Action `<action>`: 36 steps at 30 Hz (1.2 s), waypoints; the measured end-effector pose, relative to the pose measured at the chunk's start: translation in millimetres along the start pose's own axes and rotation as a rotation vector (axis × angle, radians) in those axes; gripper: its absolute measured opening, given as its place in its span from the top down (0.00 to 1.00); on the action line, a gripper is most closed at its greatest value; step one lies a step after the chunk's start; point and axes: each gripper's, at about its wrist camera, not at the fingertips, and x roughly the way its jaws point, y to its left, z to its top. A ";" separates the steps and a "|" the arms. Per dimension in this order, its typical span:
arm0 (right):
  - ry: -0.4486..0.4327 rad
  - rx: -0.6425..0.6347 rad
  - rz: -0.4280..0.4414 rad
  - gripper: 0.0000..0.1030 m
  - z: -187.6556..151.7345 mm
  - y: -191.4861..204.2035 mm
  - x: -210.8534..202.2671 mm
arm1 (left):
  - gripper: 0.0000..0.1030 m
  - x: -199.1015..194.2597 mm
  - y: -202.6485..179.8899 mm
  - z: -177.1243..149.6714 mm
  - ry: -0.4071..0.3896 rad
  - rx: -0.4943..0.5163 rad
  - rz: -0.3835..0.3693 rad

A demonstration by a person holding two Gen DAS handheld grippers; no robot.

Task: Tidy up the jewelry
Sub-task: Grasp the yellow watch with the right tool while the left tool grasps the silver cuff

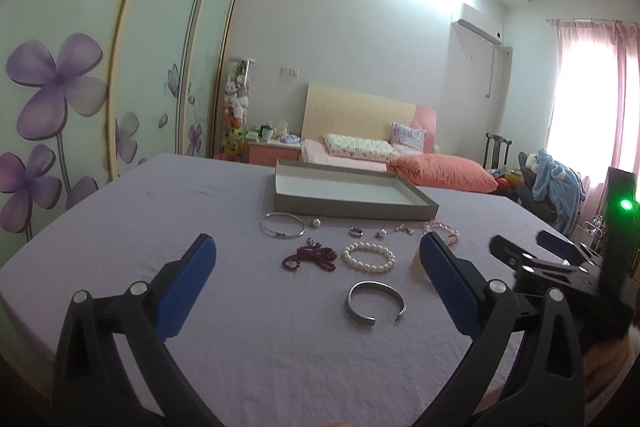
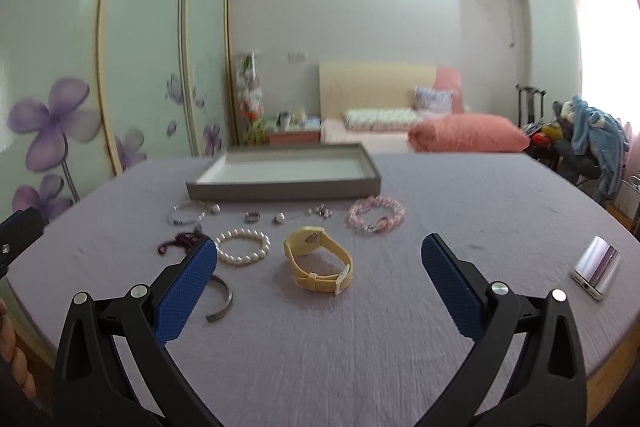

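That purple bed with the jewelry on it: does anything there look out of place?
One thing: a phone-like device lies alone at the right edge of the bedspread, apart from the jewelry. The tray holds nothing yet.

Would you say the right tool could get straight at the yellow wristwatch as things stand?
Probably yes. The right tool is open and empty, and the yellow rubber-strapped wristwatch lies between its fingers' line of view on the lilac sheet, apart from the white pearl bracelet, with nothing in front.
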 end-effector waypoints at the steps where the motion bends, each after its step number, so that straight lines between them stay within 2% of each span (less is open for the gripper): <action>1: 0.026 -0.008 -0.002 0.02 1.9 -0.8 7.7 | 0.04 5.8 -0.3 -0.7 0.011 0.001 -0.001; 7: 0.247 0.010 0.013 0.02 3.9 -13.0 69.5 | 0.04 32.7 0.9 -3.0 0.070 -0.004 0.000; 9: 0.295 0.029 0.017 0.02 2.0 -16.4 81.1 | 0.04 38.7 2.3 -3.1 0.086 -0.008 0.000; 22: 0.419 -0.026 0.010 0.02 1.9 -7.0 118.2 | 0.04 74.7 8.6 -9.6 0.189 -0.017 0.012; 23: 0.427 -0.033 0.003 0.05 1.2 -6.2 120.4 | 0.04 77.3 8.1 -10.3 0.201 -0.014 0.010; 25: 0.454 -0.034 0.003 0.17 -0.8 -6.6 126.0 | 0.04 82.6 5.7 -12.0 0.222 -0.010 -0.002; 28: 0.483 -0.008 0.030 0.38 -2.8 -9.9 131.4 | 0.04 90.5 -0.5 -14.3 0.257 0.000 -0.029; 30: 0.469 0.012 0.007 0.59 -1.9 -14.2 128.6 | 0.04 95.2 -6.5 -15.8 0.276 0.017 -0.038; 33: 0.462 0.063 -0.004 0.63 -2.6 -23.8 124.8 | 0.04 103.8 -15.5 -18.1 0.305 0.041 -0.045; 36: 0.463 0.070 -0.030 0.64 -4.1 -26.9 121.0 | 0.04 112.0 -25.0 -21.5 0.341 0.065 -0.049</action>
